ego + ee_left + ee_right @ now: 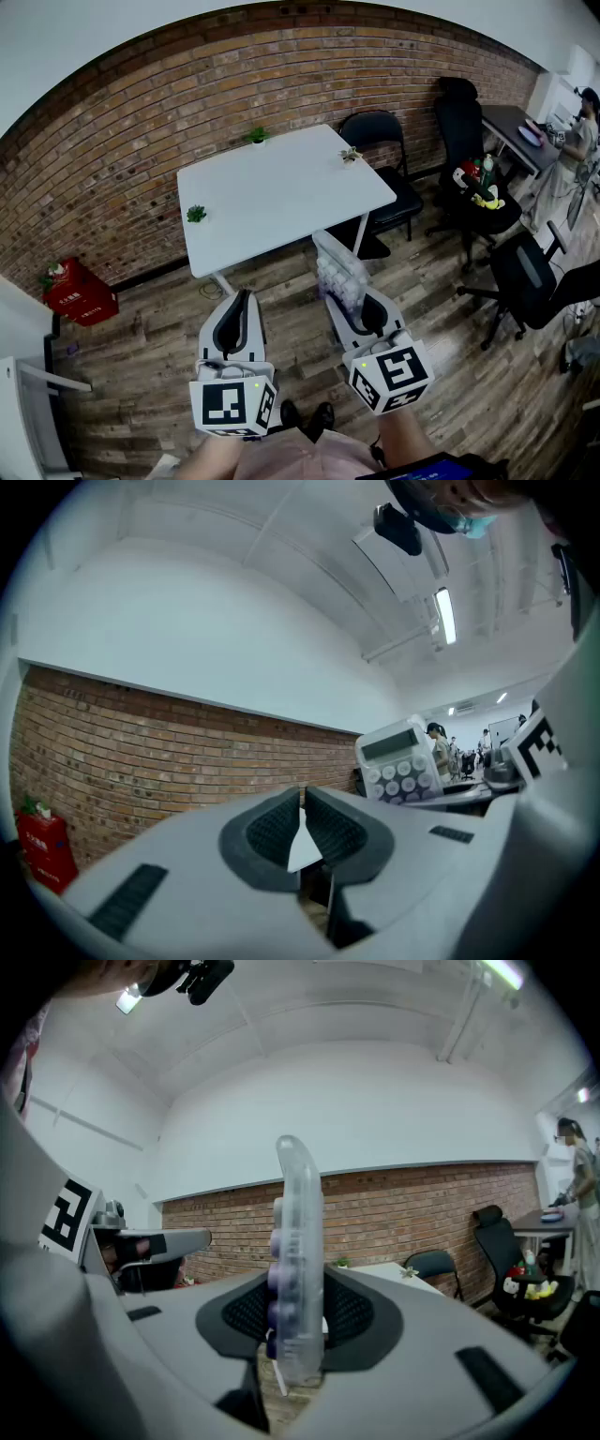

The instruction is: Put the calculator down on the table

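A clear plastic calculator (339, 275) with rounded purple keys stands on edge between the pads of my right gripper (361, 305), which is shut on its lower end; in the right gripper view the calculator (298, 1260) rises upright out of the right gripper (298, 1335). It hangs over the wooden floor, short of the white table (281, 192). My left gripper (239, 314) is beside it, shut with nothing between its pads; in the left gripper view the left gripper (302, 832) shows its pads touching, and the calculator (401, 761) shows its display and keys to the right.
Small green plants (257, 135) (196, 214) (350, 155) stand on the table. A black folding chair (384, 169) and office chairs (473, 159) (530, 277) are to the right. A red crate (77, 292) sits by the brick wall. A person (581, 122) stands at a far desk.
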Available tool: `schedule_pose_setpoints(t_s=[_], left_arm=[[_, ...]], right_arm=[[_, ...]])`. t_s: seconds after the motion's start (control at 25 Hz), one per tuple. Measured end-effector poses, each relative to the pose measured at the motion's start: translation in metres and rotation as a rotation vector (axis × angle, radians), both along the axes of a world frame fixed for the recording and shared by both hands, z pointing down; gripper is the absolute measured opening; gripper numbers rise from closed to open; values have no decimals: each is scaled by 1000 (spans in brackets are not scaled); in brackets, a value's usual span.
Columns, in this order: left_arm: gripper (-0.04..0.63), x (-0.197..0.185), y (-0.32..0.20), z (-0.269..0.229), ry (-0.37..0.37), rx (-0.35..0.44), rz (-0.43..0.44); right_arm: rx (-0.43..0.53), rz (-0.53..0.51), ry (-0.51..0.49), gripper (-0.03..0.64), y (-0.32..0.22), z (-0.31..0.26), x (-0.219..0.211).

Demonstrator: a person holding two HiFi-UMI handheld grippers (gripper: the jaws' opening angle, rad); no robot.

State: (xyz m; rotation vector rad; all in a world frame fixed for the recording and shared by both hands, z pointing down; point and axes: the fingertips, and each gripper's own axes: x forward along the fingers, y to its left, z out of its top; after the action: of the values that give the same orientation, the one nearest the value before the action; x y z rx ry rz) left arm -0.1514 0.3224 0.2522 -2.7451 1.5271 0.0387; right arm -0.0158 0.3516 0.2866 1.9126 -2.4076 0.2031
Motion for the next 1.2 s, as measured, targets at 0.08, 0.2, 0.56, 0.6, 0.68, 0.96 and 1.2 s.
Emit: schedule_pose_setpoints(t_s=[0.08,0.2,0.56,0.6,0.68,0.96,1.2], left_arm=[[25,7,1,1,-3,0,0],[25,17,2,3,-10,-6,1],[25,47,7,11,-19,-13,-2],[25,50,7,13,-24,-14,-2],[25,55,4,18,-36,-20,-5],[25,63,-28,31,-36,-45,-21],[25,63,-87,50,-25,-75,-36]], right_arm=[[1,-1,3,133,1,1,6],[7,-14,-24,133,2,1,15],[0,-16,-43,135,8,8,51],[-3,-11,-47,135,7,10,56],[-14,-5,-54,135,4,15,63],[-56,0,-54,135,-29,30,77],[-97,-15,-47,135,-87,50,75]])
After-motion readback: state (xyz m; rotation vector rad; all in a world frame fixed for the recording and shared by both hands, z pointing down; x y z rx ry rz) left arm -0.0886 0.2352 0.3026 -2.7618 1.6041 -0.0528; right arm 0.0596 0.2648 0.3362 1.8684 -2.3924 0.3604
